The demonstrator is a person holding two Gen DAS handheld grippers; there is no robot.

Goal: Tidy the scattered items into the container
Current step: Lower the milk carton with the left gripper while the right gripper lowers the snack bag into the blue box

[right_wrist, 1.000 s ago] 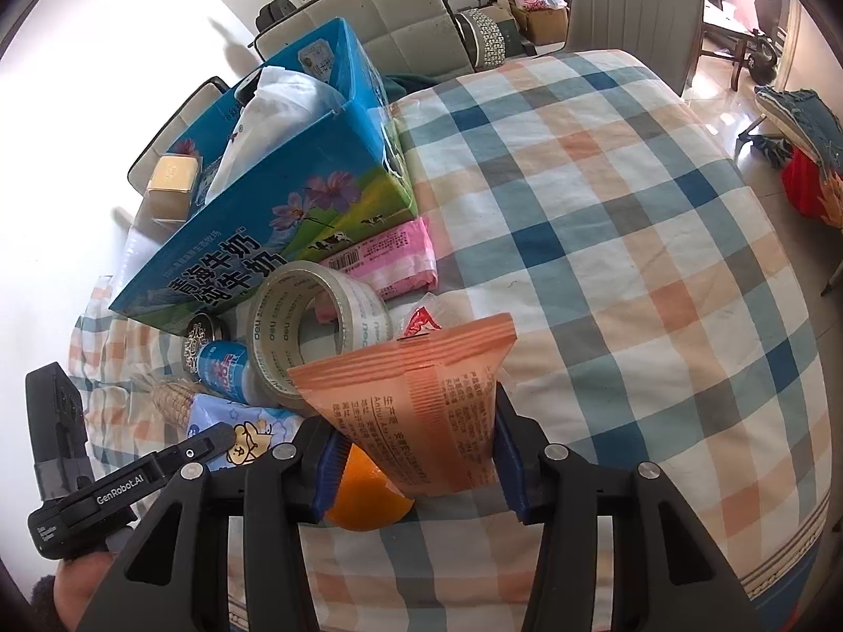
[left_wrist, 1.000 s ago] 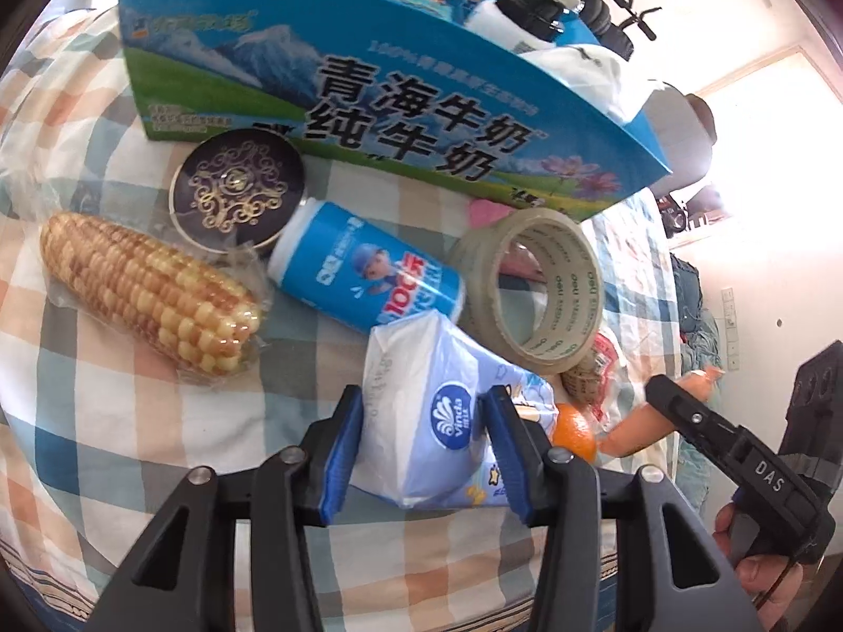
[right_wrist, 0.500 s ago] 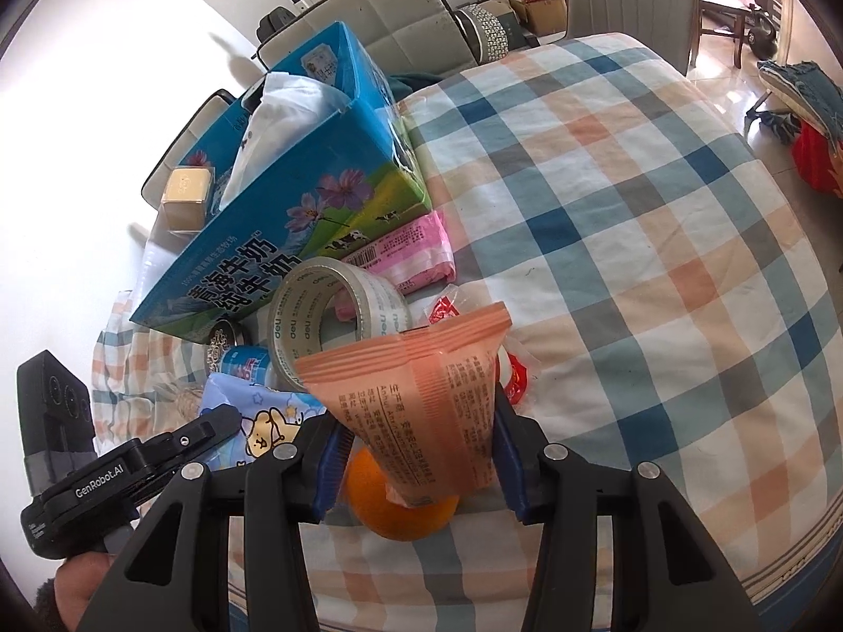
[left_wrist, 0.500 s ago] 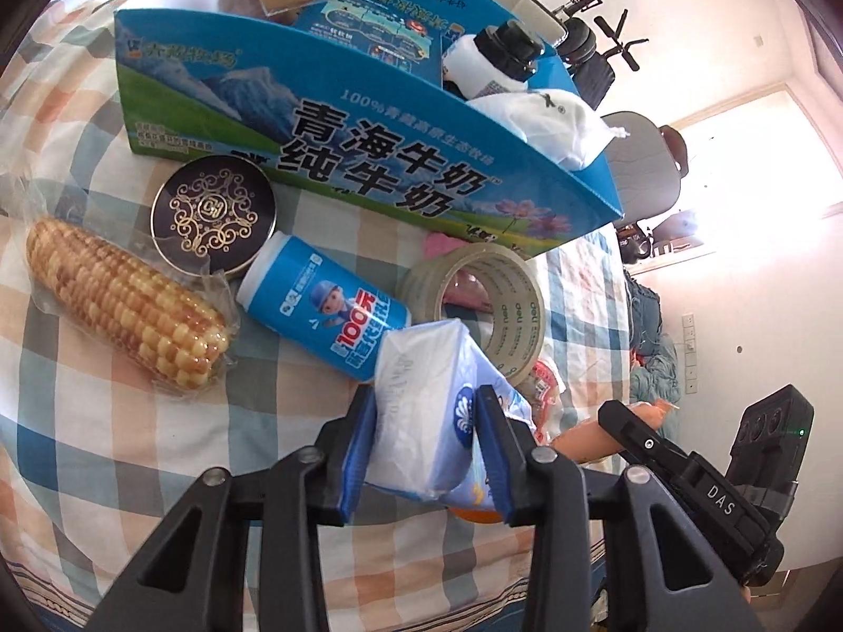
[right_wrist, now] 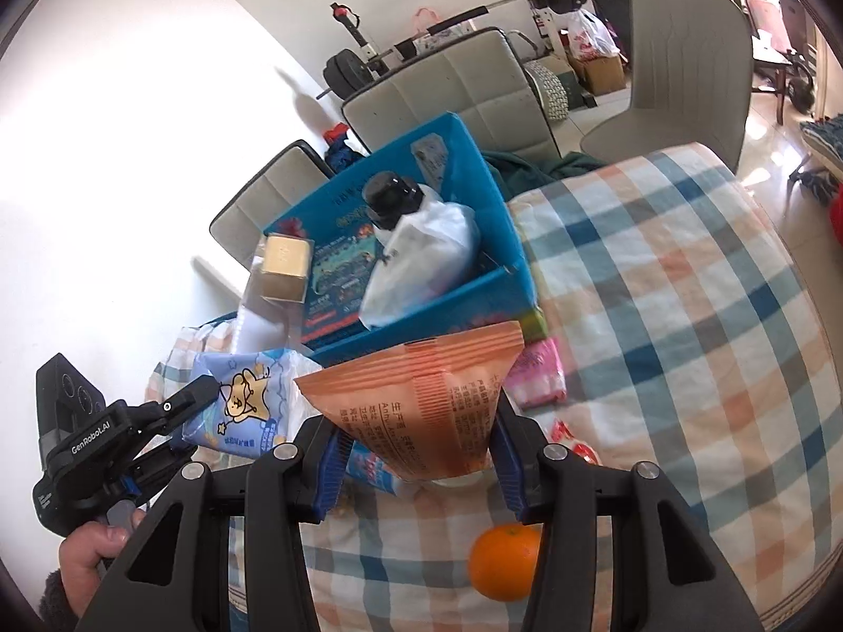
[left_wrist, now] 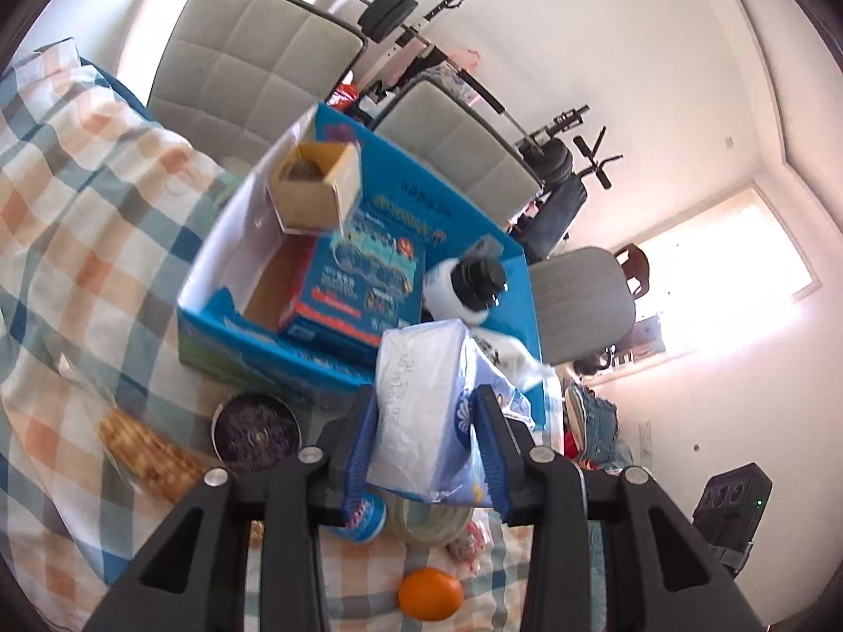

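My left gripper (left_wrist: 424, 447) is shut on a pale blue tissue pack (left_wrist: 421, 411), lifted off the checked cloth just in front of the blue milk carton box (left_wrist: 253, 337). My right gripper (right_wrist: 416, 453) is shut on an orange snack packet (right_wrist: 421, 411), also raised near the box (right_wrist: 469, 295). In the right wrist view the left gripper (right_wrist: 195, 405) shows at the lower left with the tissue pack (right_wrist: 247, 405) in it. The box holds a small tan carton (left_wrist: 316, 189), a blue flat box (left_wrist: 358, 284) and a black-capped white bottle (left_wrist: 469, 284).
On the cloth lie an orange (left_wrist: 429, 592), a corn cob in plastic (left_wrist: 147, 447), a round dark tin (left_wrist: 255, 429), a tape roll (left_wrist: 432, 519) and a pink packet (right_wrist: 537, 374). Grey chairs (left_wrist: 253, 68) stand behind the table; weights sit by the wall.
Both grippers have risen with their packs and now tilt up toward the box, so its inside shows. The orange, earlier under the snack packet, lies uncovered on the cloth.
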